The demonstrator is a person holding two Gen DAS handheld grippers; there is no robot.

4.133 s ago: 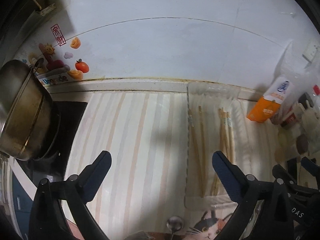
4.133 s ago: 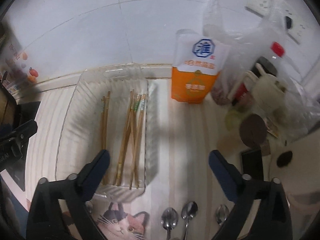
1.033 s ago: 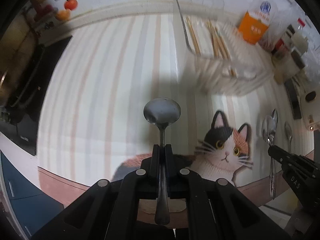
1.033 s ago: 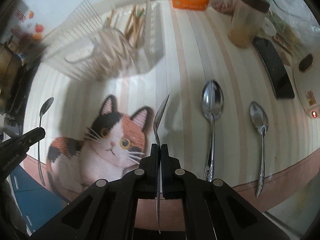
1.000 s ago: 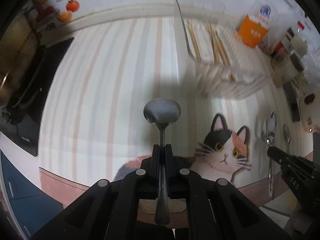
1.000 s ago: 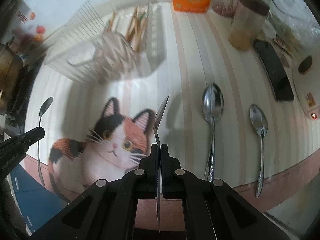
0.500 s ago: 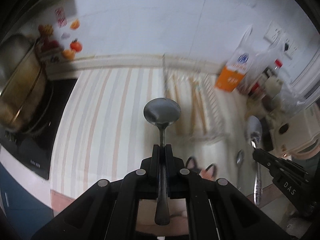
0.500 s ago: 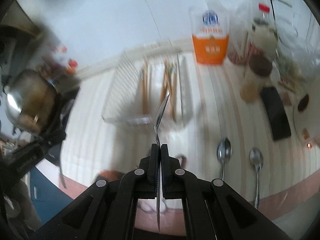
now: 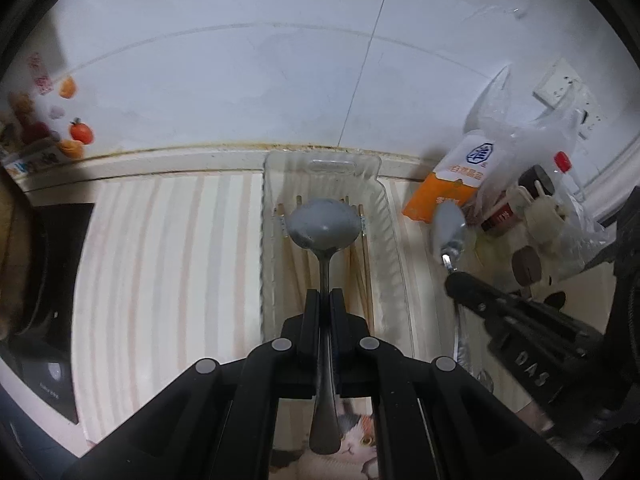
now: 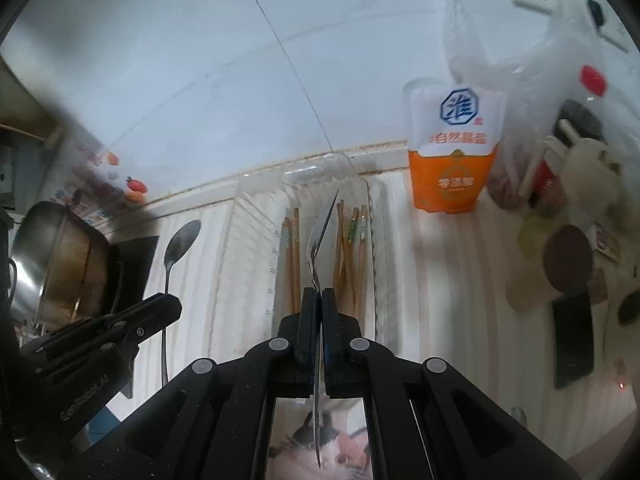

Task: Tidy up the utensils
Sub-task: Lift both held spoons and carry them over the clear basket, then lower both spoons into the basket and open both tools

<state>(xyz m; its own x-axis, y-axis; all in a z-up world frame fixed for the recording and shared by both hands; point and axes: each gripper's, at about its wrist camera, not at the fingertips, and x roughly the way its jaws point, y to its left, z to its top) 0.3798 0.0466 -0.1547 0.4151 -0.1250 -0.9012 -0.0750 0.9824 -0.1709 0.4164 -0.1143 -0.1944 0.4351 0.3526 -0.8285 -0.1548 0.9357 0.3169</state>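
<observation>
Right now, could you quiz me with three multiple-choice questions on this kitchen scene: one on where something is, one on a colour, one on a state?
1. Where do the chopsticks lie?
A. in the clear tray
B. in the pot
C. on the stove

2. What colour is the carton's lower half?
A. green
B. orange
C. blue

3. What is the left claw doing?
A. standing open
B. clamping a spoon
C. holding a chopstick

Answers: 1 A, they lie inside the tray; 2 B, orange below white; 3 B, handle pinched between shut fingers.
</observation>
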